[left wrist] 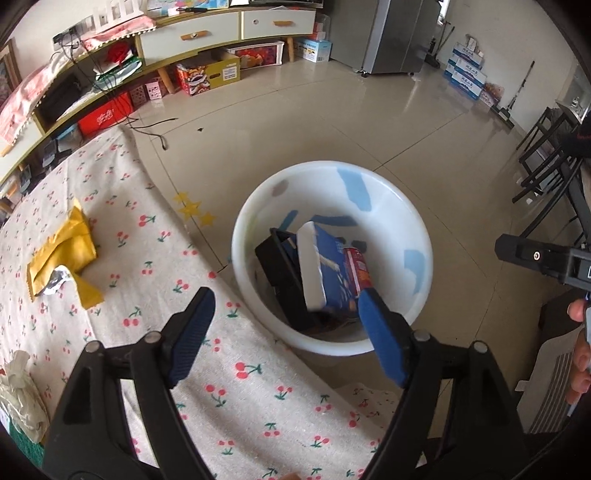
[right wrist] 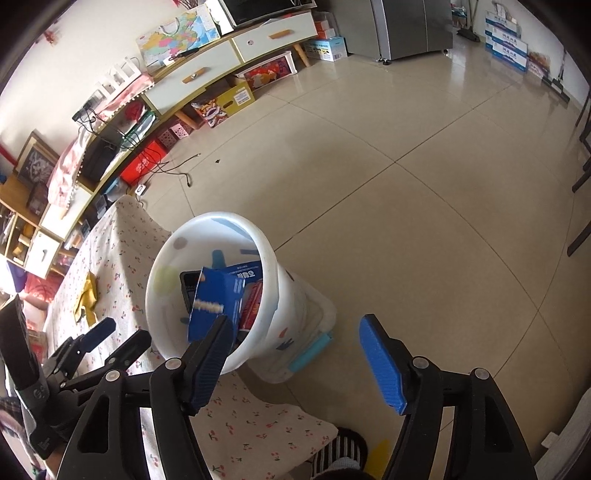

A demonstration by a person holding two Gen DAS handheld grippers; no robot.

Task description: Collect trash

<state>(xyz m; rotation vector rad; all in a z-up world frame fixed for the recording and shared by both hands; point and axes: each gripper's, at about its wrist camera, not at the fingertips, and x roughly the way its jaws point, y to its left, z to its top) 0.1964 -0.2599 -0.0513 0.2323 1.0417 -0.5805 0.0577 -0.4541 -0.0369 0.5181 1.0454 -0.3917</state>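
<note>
You are standing in a living room with a glossy tiled floor [left wrist: 332, 122], a long low cabinet [left wrist: 192, 37] along the far wall and a steel fridge [left wrist: 391, 33] beyond it. Your worktop [left wrist: 155, 266] wears a cherry-print cloth, and a white bin [left wrist: 413, 221] stands on the floor just beside its edge.

Your left tongs [left wrist: 286, 332] stand wide apart with nothing between the blue pads; one pad hangs over the cloth, the other over the bin's rim. Your right tongs [right wrist: 295, 358] are likewise spread and empty, one pad in front of the bin's near rim, the other over bare floor.

Inside the bin lie a blue box [left wrist: 332, 273] with a white side, a black box [left wrist: 280, 273] and a red packet [left wrist: 358, 266]. The blue box carries white print in the right wrist view, too small to read. Still on the worktop are a crumpled yellow wrapper [left wrist: 66, 254] with a scrap of silver foil [left wrist: 57, 280] on it, well apart from the bin, and a wad of white tissue [left wrist: 18, 391] near the left edge.

Stacked blue-and-white cartons [left wrist: 465, 70] by the far wall bear lettering you cannot make out
</note>
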